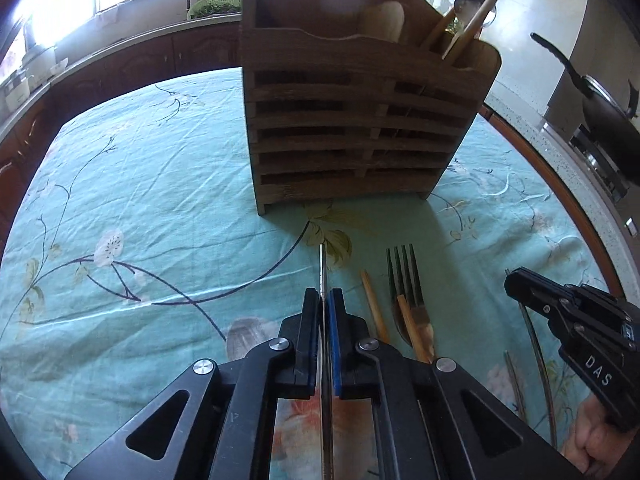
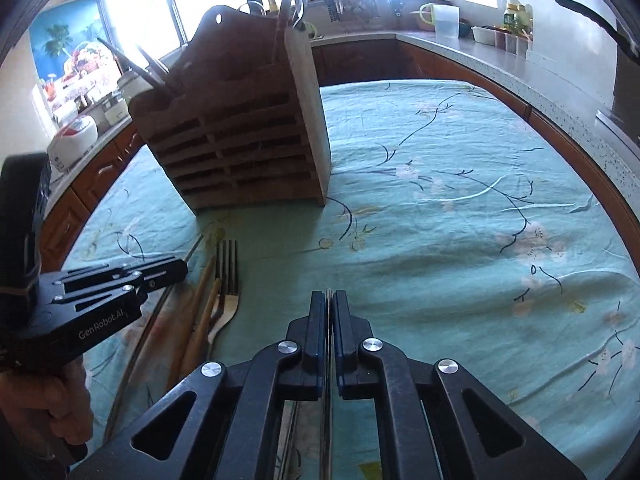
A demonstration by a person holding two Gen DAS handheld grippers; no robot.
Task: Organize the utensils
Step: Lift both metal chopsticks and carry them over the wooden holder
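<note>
A slatted wooden utensil holder [image 1: 352,120] stands on the teal flowered tablecloth [image 1: 140,208], with chopsticks and a ladle in its right part. My left gripper [image 1: 323,296] is shut on a thin metal rod-like utensil [image 1: 322,268] that points at the holder's base. A fork [image 1: 406,276] and wooden chopsticks [image 1: 374,304] lie just right of it. My right gripper [image 2: 329,298] is shut on a thin metal utensil seen edge-on between its pads. The holder [image 2: 240,136], fork [image 2: 227,276] and left gripper [image 2: 176,270] show in the right wrist view.
Kitchen counters curve around the table. A black pan [image 1: 600,108] sits on a stove at the right. A rice cooker [image 2: 76,140] stands on the left counter. Thin metal utensils [image 1: 538,352] lie under the right gripper.
</note>
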